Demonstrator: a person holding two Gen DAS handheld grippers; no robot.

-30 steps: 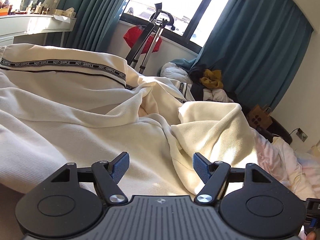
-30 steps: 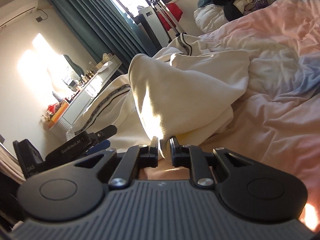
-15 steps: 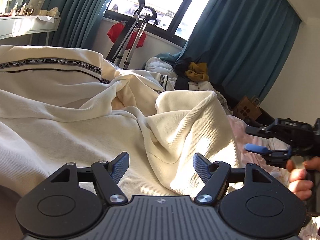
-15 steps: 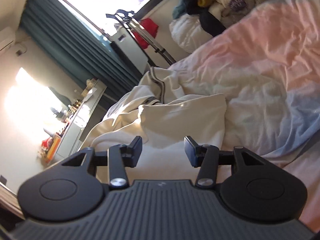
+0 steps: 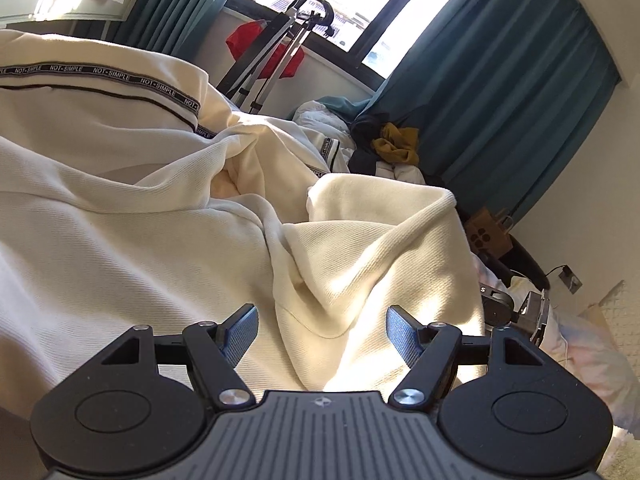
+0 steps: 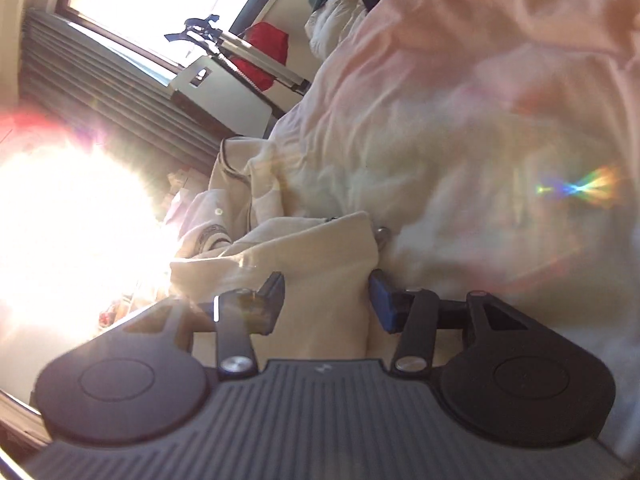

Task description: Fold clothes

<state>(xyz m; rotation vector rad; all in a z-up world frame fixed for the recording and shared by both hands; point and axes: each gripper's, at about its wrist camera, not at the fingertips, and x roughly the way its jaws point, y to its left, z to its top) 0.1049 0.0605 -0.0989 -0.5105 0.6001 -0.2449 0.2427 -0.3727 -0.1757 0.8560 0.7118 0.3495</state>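
A cream knit garment (image 5: pixel 160 240) with a black "NOT-SIMPLE" tape trim lies rumpled on the bed, with a folded-over flap (image 5: pixel 380 248) at its right. My left gripper (image 5: pixel 322 334) is open and empty, low over the flap's near edge. The right gripper shows in the left wrist view (image 5: pixel 516 312) at the flap's right side. In the right wrist view my right gripper (image 6: pixel 326 300) is open, its jaws on either side of a fold of the cream garment (image 6: pixel 320 264). Sun glare washes out the left of that view.
A pale pink and white duvet (image 6: pixel 480 120) covers the bed to the right. A clothes pile (image 5: pixel 394 148) lies at the far end by teal curtains (image 5: pixel 500 80). A folded metal stand (image 5: pixel 272 48) and a red item stand below the window. A white desk (image 5: pixel 60 0) is at far left.
My right gripper let go of the garment's edge, opened, lifted, then dropped back with its jaws around a fold of the flap. The left gripper stayed open and shifted slightly.
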